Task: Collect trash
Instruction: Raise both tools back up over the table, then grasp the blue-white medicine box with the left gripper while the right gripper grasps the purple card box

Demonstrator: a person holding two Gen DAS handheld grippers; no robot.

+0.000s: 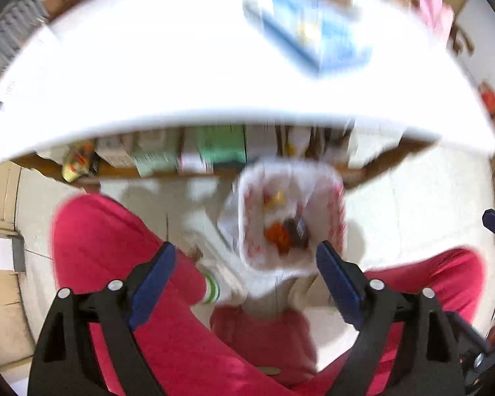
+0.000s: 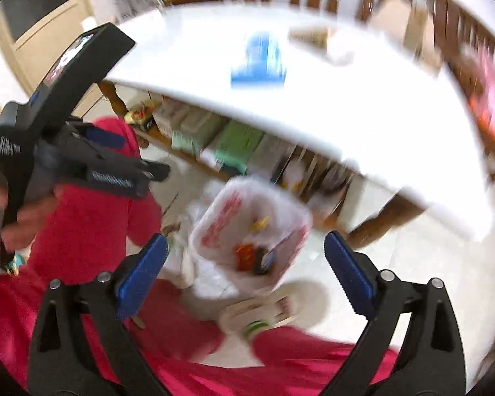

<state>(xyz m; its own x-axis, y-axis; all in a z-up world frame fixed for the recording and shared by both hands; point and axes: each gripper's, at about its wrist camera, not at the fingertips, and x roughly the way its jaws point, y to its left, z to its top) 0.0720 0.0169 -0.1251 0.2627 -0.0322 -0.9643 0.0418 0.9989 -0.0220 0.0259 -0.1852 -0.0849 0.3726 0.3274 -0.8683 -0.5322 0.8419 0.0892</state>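
Blue-padded jaws of the left gripper [image 1: 246, 274] and the right gripper [image 2: 246, 274] stand spread wide, both empty. Below them, the plastic-lined bin [image 1: 292, 214] holding trash [image 1: 282, 231] sits on the floor beside the white table [image 1: 181, 76]

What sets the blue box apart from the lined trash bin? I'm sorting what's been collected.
The blue box lies on the white table; the trash bin stands on the floor below. The box looks closed, while the bin is open-topped with wrappers inside. The box is blue; the bin's liner is white with red print.
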